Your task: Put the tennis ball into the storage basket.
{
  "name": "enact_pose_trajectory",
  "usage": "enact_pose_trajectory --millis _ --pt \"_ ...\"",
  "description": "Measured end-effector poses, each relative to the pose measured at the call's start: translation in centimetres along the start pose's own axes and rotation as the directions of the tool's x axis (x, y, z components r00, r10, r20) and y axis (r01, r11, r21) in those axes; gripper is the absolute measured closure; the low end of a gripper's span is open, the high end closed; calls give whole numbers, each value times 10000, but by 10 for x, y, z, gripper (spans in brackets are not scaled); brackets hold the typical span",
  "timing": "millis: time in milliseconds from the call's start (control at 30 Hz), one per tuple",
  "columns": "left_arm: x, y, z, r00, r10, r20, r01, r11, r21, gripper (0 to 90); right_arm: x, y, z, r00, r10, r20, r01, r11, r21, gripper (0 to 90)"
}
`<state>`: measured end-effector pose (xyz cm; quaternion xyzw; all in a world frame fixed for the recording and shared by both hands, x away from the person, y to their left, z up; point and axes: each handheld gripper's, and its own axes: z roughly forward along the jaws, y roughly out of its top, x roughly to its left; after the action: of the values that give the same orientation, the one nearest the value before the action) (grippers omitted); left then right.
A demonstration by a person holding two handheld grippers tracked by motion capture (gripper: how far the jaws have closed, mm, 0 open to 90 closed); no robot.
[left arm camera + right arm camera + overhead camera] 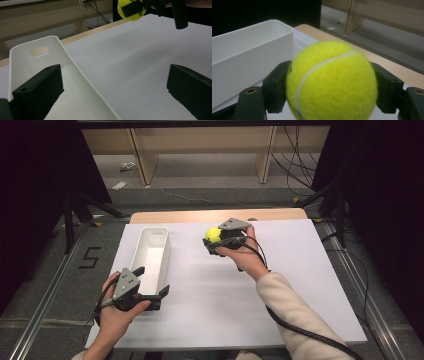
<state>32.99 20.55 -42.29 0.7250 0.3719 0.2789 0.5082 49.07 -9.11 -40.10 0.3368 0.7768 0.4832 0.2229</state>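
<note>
A yellow tennis ball is held just above the white board, right of the bin's far end. My right gripper is shut on it. In the right gripper view the ball sits between both black pads. The long white bin lies at the left of the board. My left gripper hovers open at the bin's near right corner. In the left gripper view its jaws straddle the bin's right wall, one over the bin and one over the board. The ball shows at the top there.
A wooden table edge borders the board's far side. Pale wooden furniture and floor cables lie beyond it. Dark stand legs flank the left. The right gripper's cable trails along the sleeve.
</note>
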Motion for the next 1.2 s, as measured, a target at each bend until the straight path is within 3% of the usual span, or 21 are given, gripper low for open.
enact_pose_trajectory --millis 1200 --pt "-1 0 1 10000 29 22 -29 10000 19 0 15 8 14 9997 7 -253 -5 9999 114 266"
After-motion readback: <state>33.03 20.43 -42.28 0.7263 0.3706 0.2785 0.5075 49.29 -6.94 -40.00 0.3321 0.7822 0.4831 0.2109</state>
